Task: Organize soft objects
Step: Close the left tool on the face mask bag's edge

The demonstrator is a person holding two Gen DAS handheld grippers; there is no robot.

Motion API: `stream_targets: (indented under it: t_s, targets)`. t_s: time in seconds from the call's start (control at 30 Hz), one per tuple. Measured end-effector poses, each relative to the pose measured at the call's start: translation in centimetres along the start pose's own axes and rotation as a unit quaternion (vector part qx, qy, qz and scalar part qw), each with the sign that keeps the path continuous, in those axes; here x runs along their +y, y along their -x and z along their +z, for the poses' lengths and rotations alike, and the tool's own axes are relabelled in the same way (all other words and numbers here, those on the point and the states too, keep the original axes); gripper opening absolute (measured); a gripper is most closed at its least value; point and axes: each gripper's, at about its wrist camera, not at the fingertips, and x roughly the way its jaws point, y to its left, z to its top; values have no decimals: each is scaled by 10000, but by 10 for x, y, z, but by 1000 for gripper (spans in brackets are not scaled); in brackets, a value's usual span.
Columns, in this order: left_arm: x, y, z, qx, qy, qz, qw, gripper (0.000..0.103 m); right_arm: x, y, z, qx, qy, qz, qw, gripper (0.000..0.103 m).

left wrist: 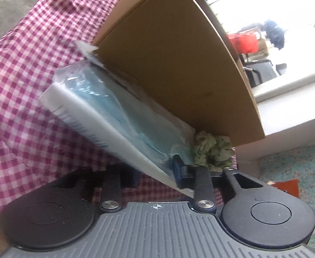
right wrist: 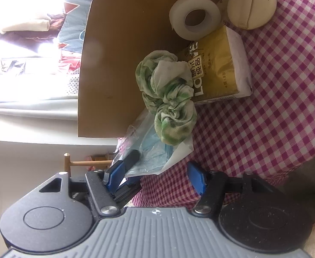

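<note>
My left gripper (left wrist: pixel 156 175) is shut on the near edge of a clear pack of blue face masks (left wrist: pixel 118 107), which tilts against the cardboard box wall (left wrist: pixel 168 64). A crumpled green-and-white cloth (left wrist: pixel 213 152) lies just right of the pack. In the right wrist view the same cloth (right wrist: pixel 170 99) rests on the mask pack (right wrist: pixel 155 152). There one of the left gripper's fingers (right wrist: pixel 133 158) presses on the pack. My right gripper (right wrist: pixel 157 176) stands open just short of the pack's corner, its pads touching nothing.
A gold tissue pack (right wrist: pixel 219 68), a white tape roll (right wrist: pixel 195 18) and a cream round pad (right wrist: pixel 252 8) lie along the box wall (right wrist: pixel 118 53) on the pink checked tablecloth (right wrist: pixel 265 118). A wooden stand (right wrist: pixel 82 163) is beyond the table edge.
</note>
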Motion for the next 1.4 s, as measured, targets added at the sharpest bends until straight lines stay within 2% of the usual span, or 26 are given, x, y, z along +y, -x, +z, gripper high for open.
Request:
stream_targets:
  t_s: [0.07, 0.27, 0.43, 0.6, 0.7, 0.87, 1.0, 1.1, 1.17, 1.23, 1.4]
  targets:
    - [1, 1, -2, 82, -3, 87, 9999, 21, -1, 4, 0, -17, 28, -49, 10000, 68]
    - [7, 25, 4, 156, -190, 432, 9988, 19, 1, 17, -5, 18, 298, -340, 9990, 68]
    - [16, 46, 11, 180, -451, 641, 9968, 19, 22, 29, -14, -24, 1030, -710, 9921, 69]
    - [22, 57, 16, 197, -646, 750, 9949, 19, 58, 27, -24, 70, 1843, -540, 9814, 75]
    - [28, 58, 16, 245, -588, 747, 9952, 19, 83, 13, -30, 235, 2380, -528, 9696, 81]
    - [30, 60, 13, 210, -693, 743, 9946, 19, 122, -21, -27, 380, 3263, -768, 9414, 84]
    - [29, 61, 12, 209, -850, 741, 9934, 19, 149, -54, -20, 242, 4001, -1361, 9060, 86]
    - [27, 62, 12, 218, -1004, 772, 9917, 19, 159, -80, -14, 366, 4379, -1694, 8822, 88]
    - [27, 63, 12, 242, -1132, 774, 9903, 19, 159, -97, -8, 500, 4496, -1902, 8713, 88]
    - [26, 63, 12, 262, -1279, 760, 9885, 19, 161, -108, -5, 686, 4569, -1959, 8650, 88]
    - [30, 63, 14, 286, -1372, 667, 9879, 20, 151, -147, 1, 1139, 4408, -2098, 8653, 87]
